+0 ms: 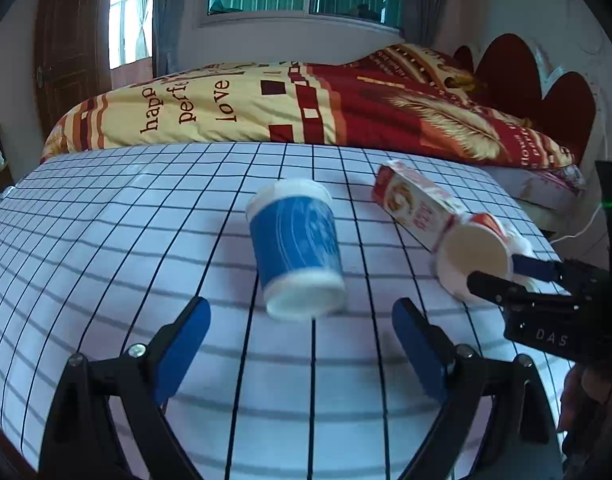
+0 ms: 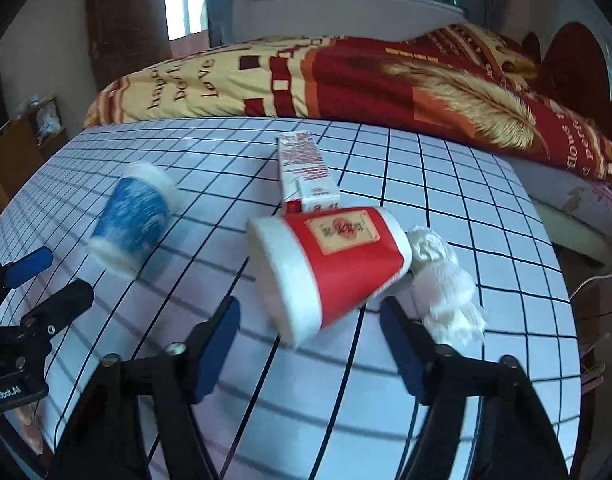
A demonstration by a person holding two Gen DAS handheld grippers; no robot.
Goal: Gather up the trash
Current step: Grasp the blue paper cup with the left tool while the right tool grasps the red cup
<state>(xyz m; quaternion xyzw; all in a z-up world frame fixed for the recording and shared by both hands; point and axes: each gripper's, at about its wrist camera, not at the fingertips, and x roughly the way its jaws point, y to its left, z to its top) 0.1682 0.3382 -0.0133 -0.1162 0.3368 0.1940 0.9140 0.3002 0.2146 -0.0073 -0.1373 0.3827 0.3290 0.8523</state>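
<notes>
Left gripper (image 1: pixel 302 344) wide open, empty, blue pads short of the blue cup (image 1: pixel 296 248) lying on its side at 12 o'clock. Right gripper (image 2: pixel 310 346) partly open, gripping nothing, pads flanking the near rim of the toppled red cup (image 2: pixel 326 264). Crumpled tissue (image 2: pixel 446 280) touching that cup at 3 o'clock; small carton (image 2: pixel 306 172) at its 12 o'clock. All on the checked tablecloth (image 2: pixel 466 208).

You have 2 paper cups, 1 blue cup (image 1: pixel 294 246) and 1 red cup (image 2: pixel 330 264), plus 1 carton (image 2: pixel 306 172) and 1 crumpled tissue (image 2: pixel 446 280).
</notes>
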